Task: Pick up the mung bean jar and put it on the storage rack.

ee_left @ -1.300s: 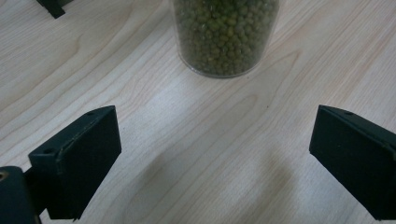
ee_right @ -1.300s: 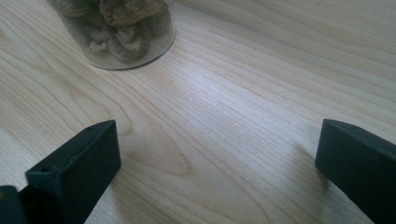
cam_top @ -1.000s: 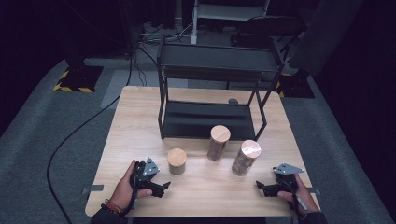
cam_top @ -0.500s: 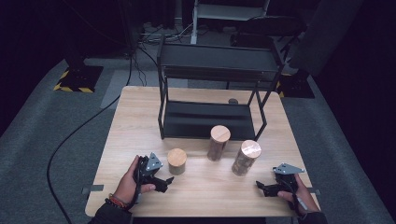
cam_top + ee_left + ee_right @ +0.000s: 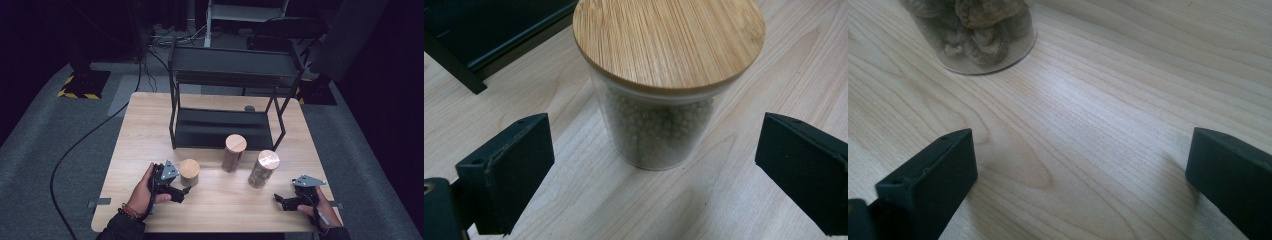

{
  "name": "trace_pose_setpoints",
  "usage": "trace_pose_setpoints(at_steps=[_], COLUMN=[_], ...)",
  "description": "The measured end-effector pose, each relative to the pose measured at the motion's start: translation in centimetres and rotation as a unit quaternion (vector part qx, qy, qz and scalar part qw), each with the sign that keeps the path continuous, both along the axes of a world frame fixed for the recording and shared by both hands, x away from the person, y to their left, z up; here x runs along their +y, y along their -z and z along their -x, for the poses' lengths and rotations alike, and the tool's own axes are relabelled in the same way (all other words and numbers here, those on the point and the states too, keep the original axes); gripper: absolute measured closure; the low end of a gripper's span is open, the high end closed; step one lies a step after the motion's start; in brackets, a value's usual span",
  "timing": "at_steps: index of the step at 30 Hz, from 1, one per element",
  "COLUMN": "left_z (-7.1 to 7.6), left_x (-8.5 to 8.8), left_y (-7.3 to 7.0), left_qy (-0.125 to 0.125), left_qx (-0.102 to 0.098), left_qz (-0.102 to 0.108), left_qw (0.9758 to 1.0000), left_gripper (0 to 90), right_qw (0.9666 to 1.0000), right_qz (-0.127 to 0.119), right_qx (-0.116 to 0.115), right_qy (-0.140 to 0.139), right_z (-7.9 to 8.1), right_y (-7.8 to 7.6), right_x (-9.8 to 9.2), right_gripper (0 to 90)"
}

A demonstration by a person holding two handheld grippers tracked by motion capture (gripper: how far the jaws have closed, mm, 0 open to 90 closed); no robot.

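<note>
Right now you are holding the left gripper (image 5: 172, 187) low over the table (image 5: 145, 125), its jaws spread wide and aiming at the short jar (image 5: 189, 172) just beside it. In the left gripper view that short jar (image 5: 664, 85) is standing upright straight ahead of the two black jaws, a little beyond their tips, with bare wood showing between each jaw and the glass; it is carrying a round bamboo lid and is holding small greenish beans. Your right gripper (image 5: 286, 201) is resting near the table's front right corner, jaws likewise standing wide apart with nothing between them. In the right gripper view the base of the copper-lidded jar (image 5: 978, 30) is sitting ahead and off to one side, clear of both jaws; in the high view that jar (image 5: 263, 168) is standing tilted-looking but apart from the gripper. A taller jar (image 5: 234, 152) is standing between the other two, just in front of the black shelf rack (image 5: 225, 80).
</note>
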State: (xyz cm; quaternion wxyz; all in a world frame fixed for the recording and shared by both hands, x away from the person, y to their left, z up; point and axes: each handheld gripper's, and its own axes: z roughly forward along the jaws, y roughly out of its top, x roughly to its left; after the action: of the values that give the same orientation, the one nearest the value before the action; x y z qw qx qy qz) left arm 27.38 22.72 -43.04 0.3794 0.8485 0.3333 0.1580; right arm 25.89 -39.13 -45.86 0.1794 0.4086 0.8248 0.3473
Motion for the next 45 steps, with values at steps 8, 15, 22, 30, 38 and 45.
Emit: trace_pose_setpoints(at_steps=[8,15,22,30,38,45], left_z=[-0.4,-0.8,-1.4,-2.4,-2.8,-3.1], left_x=[-0.5,-1.0,-1.3,-1.3,-1.6,-1.4], left_y=[0.0,0.0,0.0,0.2,0.1,0.4], left_qy=[0.004,0.005,0.010,0.026,0.024,0.026], left_qx=[-0.003,-0.002,-0.001,0.007,0.005,-0.004], left_qz=[0.002,0.003,0.007,0.015,0.015,0.024], left_qw=[1.0000,1.0000,0.9999,0.9995,0.9996,0.9994], left_gripper=[2.1,2.2,2.6,3.1,3.8,9.2], right_qw=[1.0000,1.0000,1.0000,1.0000,1.0000,1.0000], right_qz=[0.000,0.000,0.000,0.000,0.000,0.000], right_qx=[0.000,0.000,0.000,0.000,0.000,0.000], right_qy=[0.000,0.000,0.000,0.000,-0.001,-0.001], right_z=[0.0,0.0,0.0,0.0,0.0,0.0], right_y=[0.0,0.0,0.0,0.0,0.0,0.0], right_x=[0.0,0.0,0.0,0.0,0.0,0.0], right_gripper=[0.0,0.0,0.0,0.0,0.0,0.0])
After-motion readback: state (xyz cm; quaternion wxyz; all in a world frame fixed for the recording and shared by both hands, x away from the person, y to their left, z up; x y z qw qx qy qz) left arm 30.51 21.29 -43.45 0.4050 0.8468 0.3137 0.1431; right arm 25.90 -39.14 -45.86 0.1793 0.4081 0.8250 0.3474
